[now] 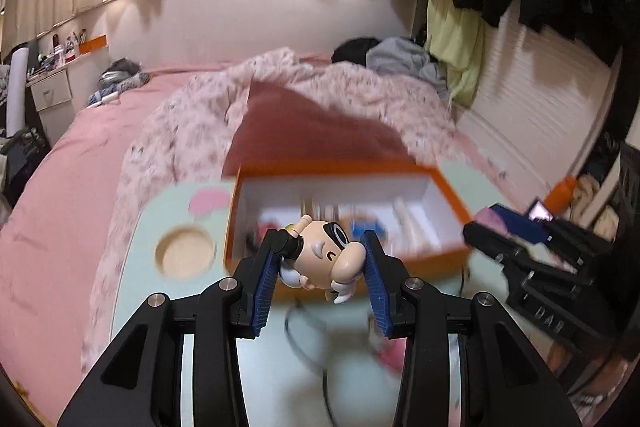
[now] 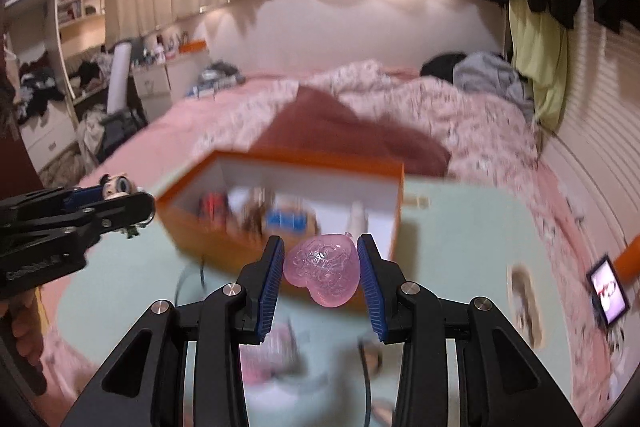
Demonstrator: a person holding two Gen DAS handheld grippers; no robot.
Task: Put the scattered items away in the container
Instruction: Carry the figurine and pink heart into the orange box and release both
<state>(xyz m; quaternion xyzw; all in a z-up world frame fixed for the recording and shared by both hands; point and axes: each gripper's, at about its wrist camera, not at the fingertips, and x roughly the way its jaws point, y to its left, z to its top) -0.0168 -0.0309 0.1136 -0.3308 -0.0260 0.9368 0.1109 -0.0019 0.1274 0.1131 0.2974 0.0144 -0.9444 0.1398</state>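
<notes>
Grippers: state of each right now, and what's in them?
Left gripper: closed on a toy figure.
Right gripper: closed on a pink heart.

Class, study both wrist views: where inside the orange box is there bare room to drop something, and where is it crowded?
The orange box looks bare along its white back wall and right end. Its near-left floor is crowded with blurred items.

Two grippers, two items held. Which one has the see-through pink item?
The right gripper: its jaws clamp a translucent pink heart. The left gripper holds an opaque toy figure with a big cartoon head instead.
</notes>
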